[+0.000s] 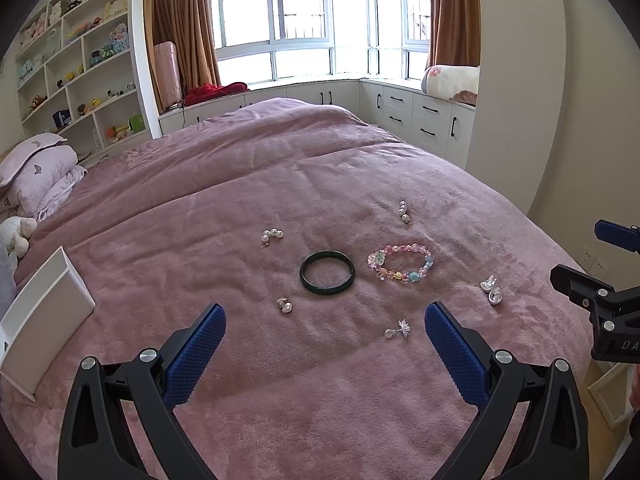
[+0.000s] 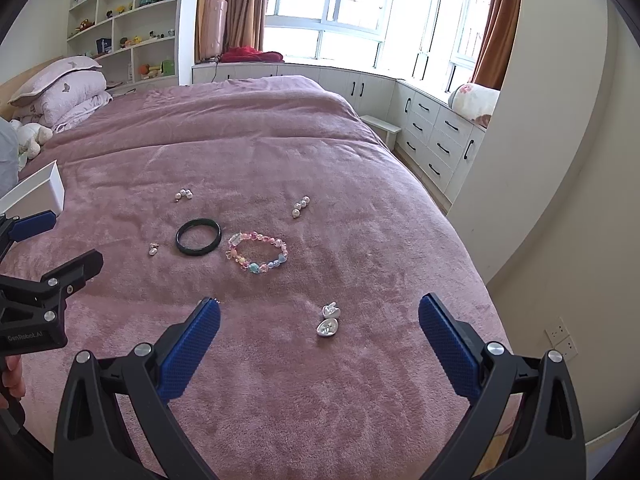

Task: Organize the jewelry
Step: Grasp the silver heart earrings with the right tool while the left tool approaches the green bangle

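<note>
Jewelry is spread on the pink bed cover (image 1: 240,208): a dark green bangle (image 1: 327,271) lies flat beside a pastel bead bracelet (image 1: 401,262). 2 pearl earrings (image 1: 272,235) (image 1: 403,211) are seen behind them, and silver earrings (image 2: 328,319) near the right claw (image 2: 319,320). A white box (image 1: 48,312) stands at the left. Both the left claw (image 1: 325,326) and the right are held wide open and empty.
</note>
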The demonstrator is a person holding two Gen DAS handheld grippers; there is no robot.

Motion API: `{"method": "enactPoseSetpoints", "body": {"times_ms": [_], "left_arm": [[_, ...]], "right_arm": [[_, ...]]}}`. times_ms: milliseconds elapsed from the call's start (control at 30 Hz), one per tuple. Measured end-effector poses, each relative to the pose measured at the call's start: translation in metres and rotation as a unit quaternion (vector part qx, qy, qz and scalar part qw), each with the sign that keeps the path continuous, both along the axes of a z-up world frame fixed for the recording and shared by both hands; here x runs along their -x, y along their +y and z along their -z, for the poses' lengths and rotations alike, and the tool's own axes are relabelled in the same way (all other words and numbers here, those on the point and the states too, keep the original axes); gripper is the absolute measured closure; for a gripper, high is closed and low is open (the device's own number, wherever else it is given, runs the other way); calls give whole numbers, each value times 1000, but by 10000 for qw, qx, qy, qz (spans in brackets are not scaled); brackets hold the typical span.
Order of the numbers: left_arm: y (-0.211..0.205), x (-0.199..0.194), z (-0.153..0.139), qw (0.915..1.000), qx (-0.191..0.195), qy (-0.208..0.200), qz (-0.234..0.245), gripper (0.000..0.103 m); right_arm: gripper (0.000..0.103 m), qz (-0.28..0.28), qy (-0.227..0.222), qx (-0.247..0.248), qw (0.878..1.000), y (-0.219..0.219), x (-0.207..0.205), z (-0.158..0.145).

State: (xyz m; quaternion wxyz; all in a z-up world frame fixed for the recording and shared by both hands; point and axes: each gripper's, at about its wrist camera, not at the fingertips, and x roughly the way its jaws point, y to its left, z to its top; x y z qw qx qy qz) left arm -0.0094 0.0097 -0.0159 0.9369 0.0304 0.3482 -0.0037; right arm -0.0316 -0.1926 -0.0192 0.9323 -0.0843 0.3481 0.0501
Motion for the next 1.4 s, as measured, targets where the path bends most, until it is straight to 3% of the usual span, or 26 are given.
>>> {"method": "enactPoseSetpoints", "body": {"times_ms": [233, 433, 600, 767, 800, 900, 967, 1267, 1400], "left_arm": [[0, -18, 9, 9997, -141, 42, 179, 2], [3, -50, 24, 9988, -252, 159, 392, 2], [7, -84, 40, 9973, -404, 323, 526, 2], [20, -117, 63, 9964, -296, 639, 466, 2], [24, -122, 68, 9964, -217, 697, 422, 3], [35, -132, 79, 9956, 0, 879, 334, 16], [38, -139, 88, 9944, 16, 1011, 318, 31], [44, -148, 115, 9895, 325, 1373, 319, 53], [42, -147, 120, 9881, 414, 1438, 360, 55]], "right_arm": [[5, 27, 33, -22, 10000, -6, -16, 8], [12, -12, 42, -52, 10000, -13, -46, 20], [30, -339, 214, -238, 9989, -14, -79, 34], [52, -713, 621, -452, 9945, -5, -118, 54], [53, -736, 679, -427, 9941, -2, -125, 58], [56, -832, 831, -490, 9919, 2, -140, 68], [60, -895, 931, -559, 9900, 5, -148, 74], [62, -788, 1167, -534, 9886, 1, -160, 94], [62, -768, 1265, -425, 9881, -5, -153, 101]]}}
